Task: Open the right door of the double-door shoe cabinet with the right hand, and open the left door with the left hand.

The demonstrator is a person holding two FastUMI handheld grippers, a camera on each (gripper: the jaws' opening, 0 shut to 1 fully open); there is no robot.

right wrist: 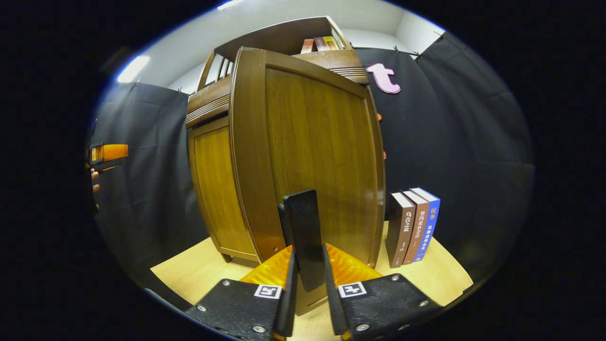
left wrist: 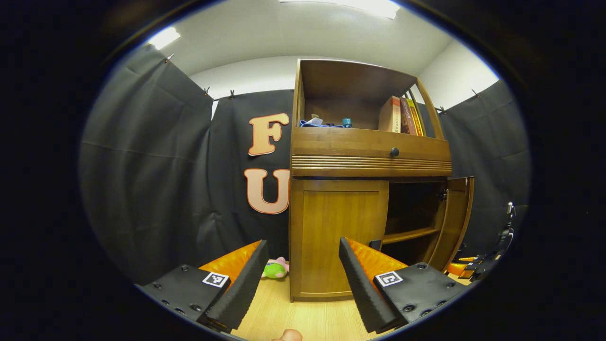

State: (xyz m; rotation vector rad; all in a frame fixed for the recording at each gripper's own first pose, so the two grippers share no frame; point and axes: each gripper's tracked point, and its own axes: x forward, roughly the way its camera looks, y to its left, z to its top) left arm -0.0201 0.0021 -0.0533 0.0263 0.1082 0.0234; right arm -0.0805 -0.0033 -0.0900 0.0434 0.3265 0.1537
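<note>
- I am holding two grippers in a booth, facing a wooden shoe cabinet [left wrist: 369,156] that is standing on a pale wooden floor [left wrist: 303,317].
- In the left gripper view, my left gripper [left wrist: 303,279] is hanging with its fingers spread wide and gripping nothing, short of the left door [left wrist: 338,237], which is lying flush in its frame.
- To the right of that door, the right door [left wrist: 454,220] is standing swung out, showing a dark inside with a shelf [left wrist: 409,234].
- In the right gripper view, my right gripper [right wrist: 307,284] is pinching a dark upright handle [right wrist: 303,232] on the right door [right wrist: 312,156]; both fingers are pressing on it from either side.
- The left gripper [right wrist: 109,154] is showing far off at the left edge of this view.
- Three books [right wrist: 413,227] are standing upright on the floor just right of the open door; a small soft toy [left wrist: 275,269] is lying on the floor left of the cabinet.
- Judging by the look, the doors are stiff, solid wood panels on hinges: not fragile, moderately heavy, swinging only in an arc.
- The smooth varnished face is likely slippery, so I would be taking the left door by its handle [left wrist: 375,244], which seems to be peeking out at its right edge behind my finger.
</note>
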